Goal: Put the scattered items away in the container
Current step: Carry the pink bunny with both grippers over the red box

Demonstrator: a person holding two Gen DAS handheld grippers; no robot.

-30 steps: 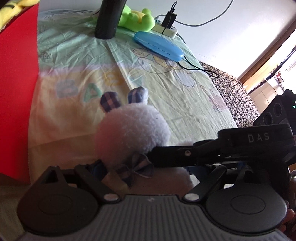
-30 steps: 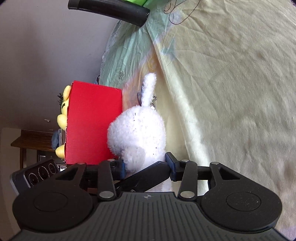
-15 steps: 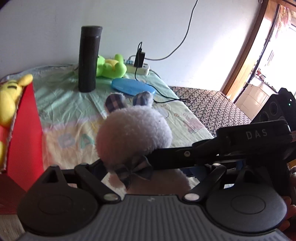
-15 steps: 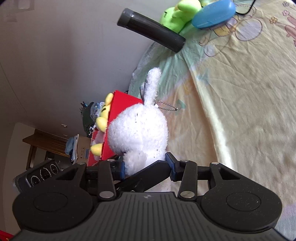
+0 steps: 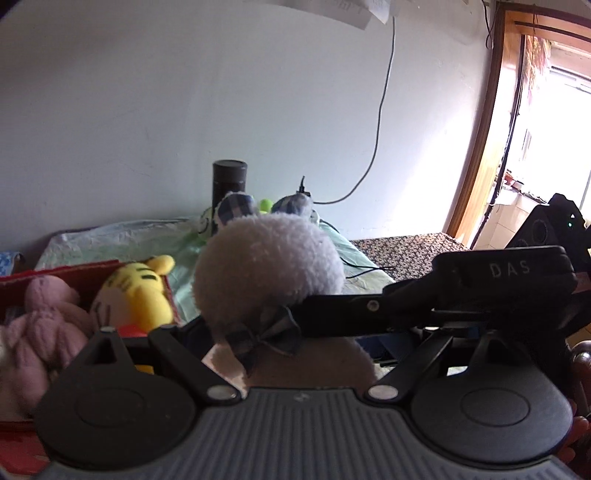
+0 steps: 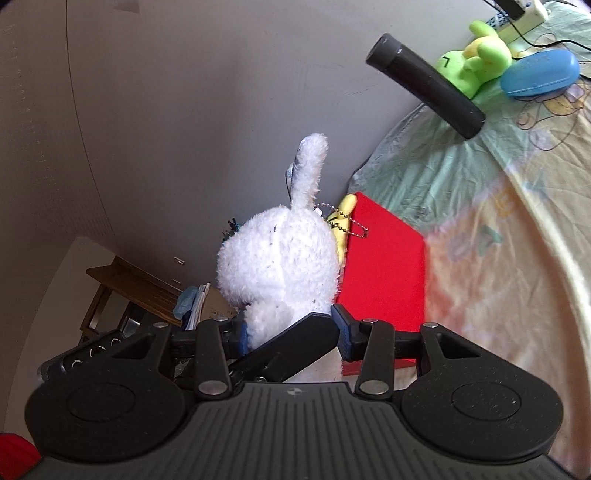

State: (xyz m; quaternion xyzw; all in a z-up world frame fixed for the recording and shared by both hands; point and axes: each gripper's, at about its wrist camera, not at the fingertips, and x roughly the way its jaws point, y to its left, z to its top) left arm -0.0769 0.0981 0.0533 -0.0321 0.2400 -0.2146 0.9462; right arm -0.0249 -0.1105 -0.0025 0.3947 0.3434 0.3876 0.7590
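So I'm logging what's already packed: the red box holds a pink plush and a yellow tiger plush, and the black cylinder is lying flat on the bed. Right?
Not quite. The black cylinder stands upright on the bed, as the left wrist view shows. The rest holds: the red box contains a pink plush and a yellow tiger plush.

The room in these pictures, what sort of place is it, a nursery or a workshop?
Most likely a bedroom in a home: a bed under a cartoon-print sheet, soft toys in a red box, and a power strip by the wall.
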